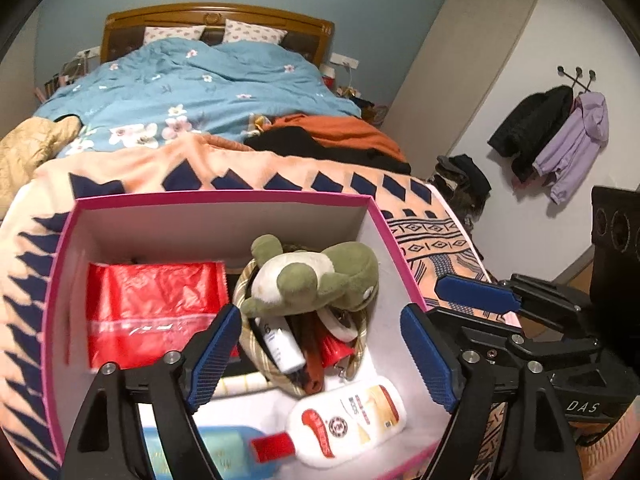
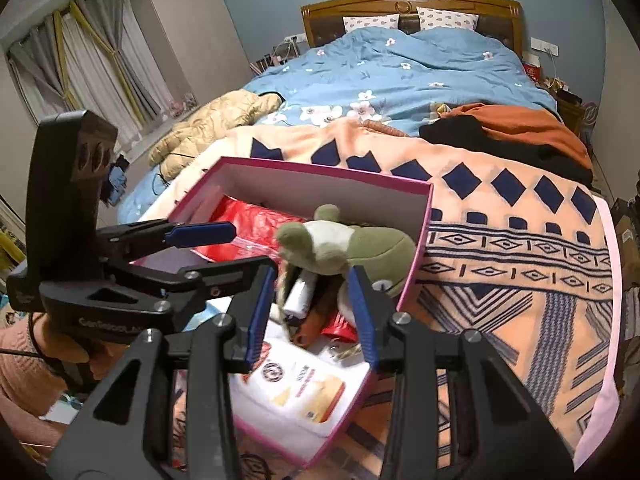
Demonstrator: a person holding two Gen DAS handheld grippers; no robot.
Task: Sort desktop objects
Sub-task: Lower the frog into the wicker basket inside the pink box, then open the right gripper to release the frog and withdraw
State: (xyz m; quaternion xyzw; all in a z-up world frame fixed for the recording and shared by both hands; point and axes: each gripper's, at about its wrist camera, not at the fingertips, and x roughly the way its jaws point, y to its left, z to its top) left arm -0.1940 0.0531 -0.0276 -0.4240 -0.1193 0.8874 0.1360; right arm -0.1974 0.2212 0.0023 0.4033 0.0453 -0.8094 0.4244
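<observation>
Both hand-held grippers, left (image 1: 320, 354) and right (image 2: 310, 312), hover wide open, empty; the green-and-white plush turtle (image 1: 316, 276), perched atop the plaid pouch (image 1: 244, 284), could tumble inside the pink-rimmed cardboard box (image 1: 224, 197) if nudged.

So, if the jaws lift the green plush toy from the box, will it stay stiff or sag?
The plush toy will probably sag: its limbs look soft and stuffed. It seems light, lying loosely on the small basket, so it may shift when touched.

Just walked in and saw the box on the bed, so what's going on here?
A person holds a tool in each hand over a pink box on the bed's patterned blanket. Both the left tool and right tool are open and empty. In the box lie a green plush toy, a red bag and a white bottle.
</observation>
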